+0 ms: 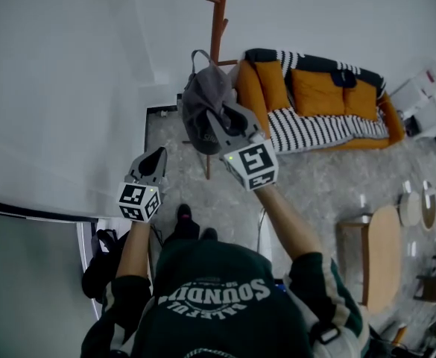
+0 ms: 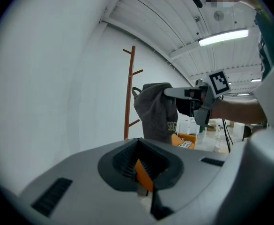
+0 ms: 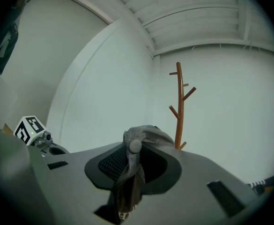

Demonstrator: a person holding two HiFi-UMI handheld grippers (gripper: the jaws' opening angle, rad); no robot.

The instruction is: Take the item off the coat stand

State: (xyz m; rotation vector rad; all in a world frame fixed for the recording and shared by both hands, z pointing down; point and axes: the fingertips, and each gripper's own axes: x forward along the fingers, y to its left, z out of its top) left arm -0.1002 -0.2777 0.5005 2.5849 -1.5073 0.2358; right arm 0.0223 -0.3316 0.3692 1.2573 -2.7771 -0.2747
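A grey cap [image 1: 201, 104] hangs from my right gripper [image 1: 221, 119], which is shut on its fabric, just left of the brown wooden coat stand [image 1: 218, 13]. In the right gripper view the cap [image 3: 132, 172] is bunched between the jaws, its top button showing, and the stand [image 3: 179, 107] rises apart behind it with bare pegs. My left gripper [image 1: 158, 155] is lower left, shut and holding nothing. Its own view looks across at the cap [image 2: 155, 111], the right gripper [image 2: 186, 95] and the stand [image 2: 129, 93].
An orange sofa [image 1: 318, 88] with a black-and-white striped blanket stands right of the stand. A round wooden table [image 1: 385, 256] is at the lower right. A white wall [image 1: 61, 88] fills the left. A dark bag [image 1: 102, 267] lies on the floor by my left side.
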